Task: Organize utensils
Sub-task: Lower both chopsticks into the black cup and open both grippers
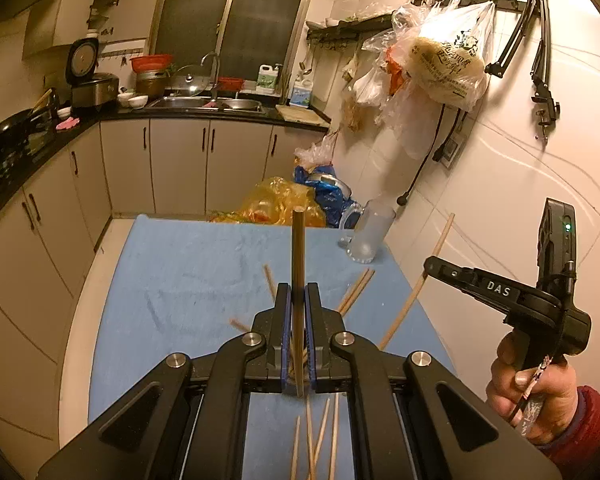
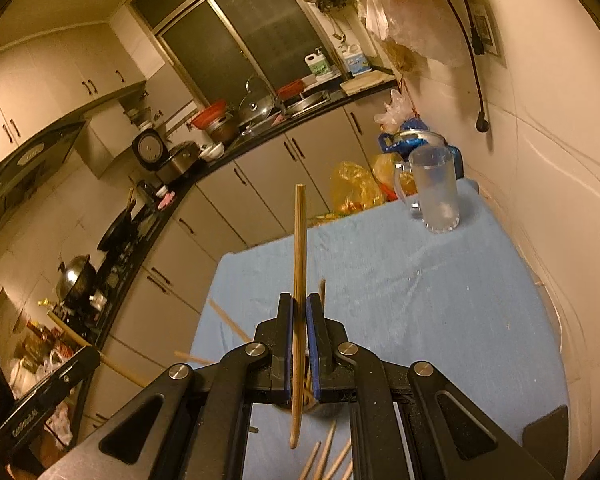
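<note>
Left wrist view shows me the blue cloth (image 1: 188, 264) spread over the table, filling the middle of the frame, with the kitchen cabinets (image 1: 180, 164) and sink counter beyond it. At the cloth's far right corner stands a frosted glass mug (image 1: 370, 236), upright, close to the tiled wall. My left gripper (image 1: 299, 292) has its jaws pressed together on a single dark chopstick (image 1: 299, 280), which stands nearly upright between the blue pads, its top end well above the fingertips. Off to the right I see my right hand (image 1: 534, 396) gripping the handle of the right gripper (image 2: 300, 304), a red sleeve at the wrist. From the right wrist view, that gripper is likewise pinching one pale wooden chopstick (image 2: 299, 272), held almost upright and slightly tilted, its lower tip hanging below the jaws. Loose chopsticks (image 1: 354, 290) lie scattered on the cloth around and beneath both grippers, several partly hidden by the gripper bodies.
</note>
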`<state>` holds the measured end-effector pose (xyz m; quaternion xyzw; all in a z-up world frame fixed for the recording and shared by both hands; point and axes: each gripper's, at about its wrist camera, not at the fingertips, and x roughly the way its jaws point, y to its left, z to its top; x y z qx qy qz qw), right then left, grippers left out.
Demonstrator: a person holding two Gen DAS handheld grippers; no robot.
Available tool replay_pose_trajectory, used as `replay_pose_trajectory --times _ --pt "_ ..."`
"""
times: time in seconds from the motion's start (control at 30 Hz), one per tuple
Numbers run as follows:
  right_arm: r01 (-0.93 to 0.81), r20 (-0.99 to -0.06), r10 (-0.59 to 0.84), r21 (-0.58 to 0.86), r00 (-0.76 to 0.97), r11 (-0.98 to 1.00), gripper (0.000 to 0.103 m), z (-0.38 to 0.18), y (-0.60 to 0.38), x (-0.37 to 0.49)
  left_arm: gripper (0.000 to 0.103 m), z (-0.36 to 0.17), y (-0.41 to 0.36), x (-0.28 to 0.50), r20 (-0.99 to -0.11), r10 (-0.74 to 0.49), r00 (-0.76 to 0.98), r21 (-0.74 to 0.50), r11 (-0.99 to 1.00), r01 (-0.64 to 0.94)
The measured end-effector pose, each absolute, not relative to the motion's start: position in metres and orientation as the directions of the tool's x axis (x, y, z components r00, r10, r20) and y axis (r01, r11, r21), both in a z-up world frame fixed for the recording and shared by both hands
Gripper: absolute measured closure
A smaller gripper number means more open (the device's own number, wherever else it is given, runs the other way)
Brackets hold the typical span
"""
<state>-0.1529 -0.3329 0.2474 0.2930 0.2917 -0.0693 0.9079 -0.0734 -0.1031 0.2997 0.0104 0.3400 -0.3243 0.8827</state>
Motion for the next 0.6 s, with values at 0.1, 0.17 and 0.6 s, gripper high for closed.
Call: replay_pose_trajectory --times 0.1,0.17,0.6 --pt "0.308 -0.563 0.021 0.482 0.826 0.820 0.096 0.252 -0.336 -0.143 0.097 0.301 -0.113 -0.063 -0.604 -0.565 0.562 -0.203 0.791 0.577" --pt "0.314 -0.558 0.006 0.475 0.830 0.822 0.096 0.254 -0.338 -0.135 0.097 0.299 -0.119 -0.056 -0.606 -0.564 0.561 -0.210 0.794 0.571" --pt "0.358 -0.585 -0.026 0.460 0.810 0.812 0.096 0.223 -0.340 -0.105 0.097 0.258 -0.136 -0.030 -0.650 -0.537 0.538 -0.238 0.816 0.527"
